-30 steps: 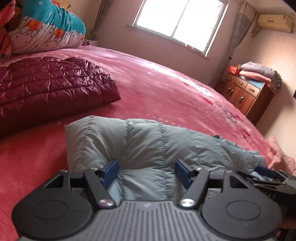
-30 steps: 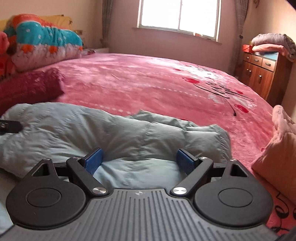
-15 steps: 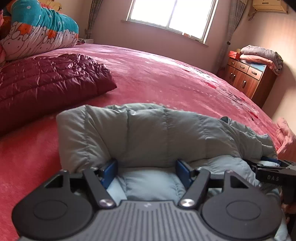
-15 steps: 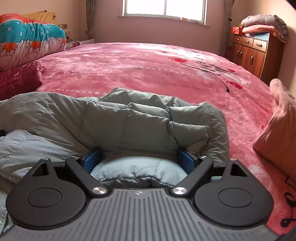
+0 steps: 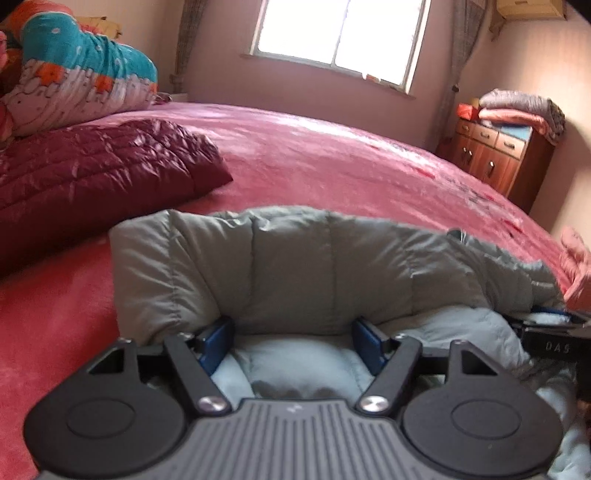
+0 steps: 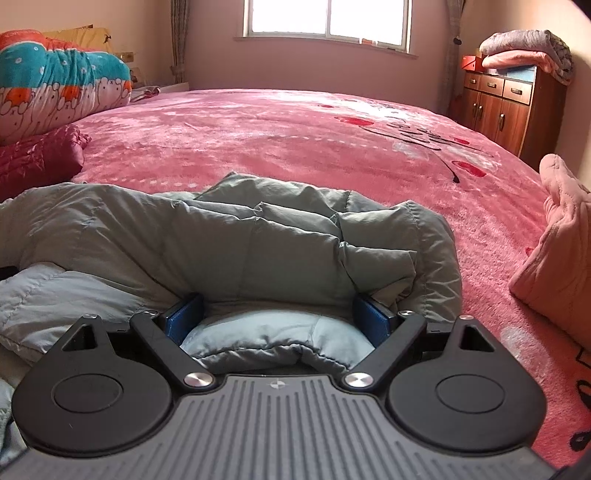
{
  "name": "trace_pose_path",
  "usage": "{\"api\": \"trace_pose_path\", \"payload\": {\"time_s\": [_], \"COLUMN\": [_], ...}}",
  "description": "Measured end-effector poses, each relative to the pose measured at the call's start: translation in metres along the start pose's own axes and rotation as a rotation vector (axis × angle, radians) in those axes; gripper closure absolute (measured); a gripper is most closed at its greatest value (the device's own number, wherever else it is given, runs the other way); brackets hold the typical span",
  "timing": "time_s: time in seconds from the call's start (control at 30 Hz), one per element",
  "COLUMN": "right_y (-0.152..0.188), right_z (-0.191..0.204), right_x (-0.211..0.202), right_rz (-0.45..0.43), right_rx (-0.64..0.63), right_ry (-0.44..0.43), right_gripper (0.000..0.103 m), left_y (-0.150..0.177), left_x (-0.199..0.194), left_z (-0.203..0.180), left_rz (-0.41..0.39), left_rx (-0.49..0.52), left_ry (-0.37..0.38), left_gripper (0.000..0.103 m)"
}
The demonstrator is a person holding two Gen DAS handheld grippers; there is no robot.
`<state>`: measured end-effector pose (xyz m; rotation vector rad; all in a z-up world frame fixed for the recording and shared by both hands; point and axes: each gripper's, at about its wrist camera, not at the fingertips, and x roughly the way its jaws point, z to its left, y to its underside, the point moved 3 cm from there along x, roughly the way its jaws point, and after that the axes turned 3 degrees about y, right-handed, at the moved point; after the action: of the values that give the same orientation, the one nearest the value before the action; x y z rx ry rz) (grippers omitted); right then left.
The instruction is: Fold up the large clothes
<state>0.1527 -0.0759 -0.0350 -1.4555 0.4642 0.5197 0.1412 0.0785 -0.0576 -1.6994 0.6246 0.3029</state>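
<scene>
item: grey-green down jacket, quilted in puffy channels; paler blue-grey lining exposed along near side
state: partly folded; outer shell doubled over toward the near edge, lining bulging out beneath the fold
pose: lying flat, long axis running left to right, right end bunched and creased
location: on the bed, at its near edge, on the pink cover

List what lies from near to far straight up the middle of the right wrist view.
right gripper with jaws wide around puffy fabric → grey down jacket → pink bedspread → window on the far wall.
</scene>
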Motion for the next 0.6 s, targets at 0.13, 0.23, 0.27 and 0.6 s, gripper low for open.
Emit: {"api": "trace_pose_path", "payload": {"time_s": [0.13,0.23,0.27,0.6], "right_y": [-0.003,-0.003,-0.002,0.037], "right_z": [-0.008,-0.015,-0.017,-0.063], "right_x": [-0.015,-0.047,-0.058,-0.152], "right_rz": [0.009,-0.031,-0.047,-0.004], "right_rx": [0.028,0.066,0.078,0.164], "right_ry": [-0.01,0.016,0.027,0.08], "right_gripper": [0.0,0.0,0.0,0.0], "left_y": [-0.006,-0.009,-0.008,0.011], "left_x": [-0.032,-0.058,-0.066,-0.135], "left_z": [-0.003,-0.005,-0.005,-0.016], "left_rz": [-0.072,-0.112,-0.117,-0.109], "left_rx": [-0.029,-0.045,-0.055,-0.052], "left_ry": [-0.01,-0.012,-0.014,-0.058], "left_gripper": [0.032,0.031,0.031,0.03]}}
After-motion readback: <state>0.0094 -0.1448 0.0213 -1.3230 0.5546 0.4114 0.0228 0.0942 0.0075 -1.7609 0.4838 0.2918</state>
